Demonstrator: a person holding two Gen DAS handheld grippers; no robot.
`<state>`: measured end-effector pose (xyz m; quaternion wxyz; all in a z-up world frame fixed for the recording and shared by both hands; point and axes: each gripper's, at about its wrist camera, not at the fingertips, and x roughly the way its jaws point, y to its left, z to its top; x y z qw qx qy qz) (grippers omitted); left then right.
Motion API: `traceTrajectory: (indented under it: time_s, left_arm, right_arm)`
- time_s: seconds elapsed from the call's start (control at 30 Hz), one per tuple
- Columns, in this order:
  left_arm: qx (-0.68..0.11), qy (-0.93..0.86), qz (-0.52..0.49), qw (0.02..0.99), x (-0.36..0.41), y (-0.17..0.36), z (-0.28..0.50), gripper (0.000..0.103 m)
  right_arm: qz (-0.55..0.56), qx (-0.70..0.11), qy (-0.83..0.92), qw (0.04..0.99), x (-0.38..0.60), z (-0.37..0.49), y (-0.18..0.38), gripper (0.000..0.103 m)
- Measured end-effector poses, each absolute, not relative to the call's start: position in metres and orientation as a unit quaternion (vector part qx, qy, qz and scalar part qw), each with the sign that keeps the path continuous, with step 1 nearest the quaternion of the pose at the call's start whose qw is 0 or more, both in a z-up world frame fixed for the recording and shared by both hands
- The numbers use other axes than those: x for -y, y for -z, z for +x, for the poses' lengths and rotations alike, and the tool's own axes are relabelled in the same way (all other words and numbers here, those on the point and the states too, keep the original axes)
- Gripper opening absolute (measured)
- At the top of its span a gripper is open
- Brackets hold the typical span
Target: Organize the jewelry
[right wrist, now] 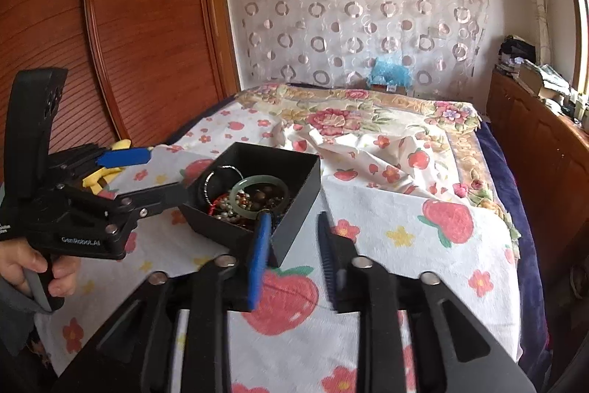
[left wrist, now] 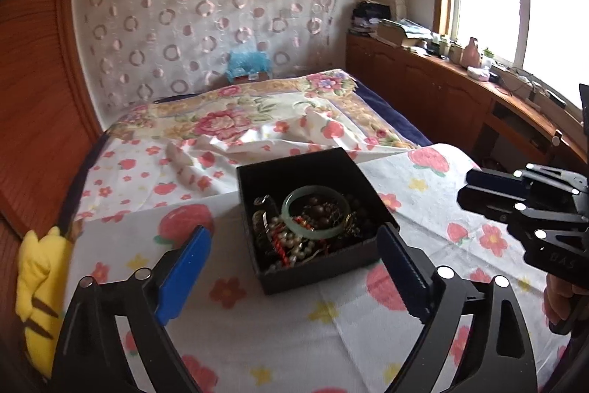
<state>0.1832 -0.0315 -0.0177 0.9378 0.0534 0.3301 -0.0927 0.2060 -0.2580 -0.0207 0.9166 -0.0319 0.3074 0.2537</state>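
The box (left wrist: pixel 316 216) of tangled jewelry (left wrist: pixel 313 223) sits on the bed (left wrist: pixel 331 337) between both claws, left claw (left wrist: pixel 294 268) spread wide and empty before it, right claw (right wrist: pixel 291 257) part-open and empty at its corner, apparently positioned to pick items out.

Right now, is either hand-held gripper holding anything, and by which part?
Nothing is held. The left hand-held gripper gapes wide before the black box; the right hand-held gripper is open, empty.
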Motion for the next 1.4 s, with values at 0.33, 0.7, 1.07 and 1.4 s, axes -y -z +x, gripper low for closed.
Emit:
traceTrajectory:
  time_s: [0.33,0.7,1.07,1.4]
  left_arm:
    - [-0.303,0.054,0.053,0.950,0.021,-0.002,0.133,0.095]
    - [-0.266,0.048,0.035,0.962,0.019,-0.027,0.076,0.095]
    - [-0.260,0.031,0.011,0.965,0.008,-0.028,0.055,0.095]
    - [-0.261,0.033,0.008,0.965,0.007,-0.027,0.054,0.095]
  right_arm:
    - [-0.017,-0.264,-0.225,0.938,0.264,0.164,-0.004,0.093]
    - [0.000,-0.232,-0.179,0.956,0.270,0.114,-0.024,0.100]
    - [0.013,-0.226,-0.154,0.962,0.270,0.090,-0.025,0.101]
    - [0.004,-0.226,-0.154,0.962,0.264,0.088,-0.023,0.100]
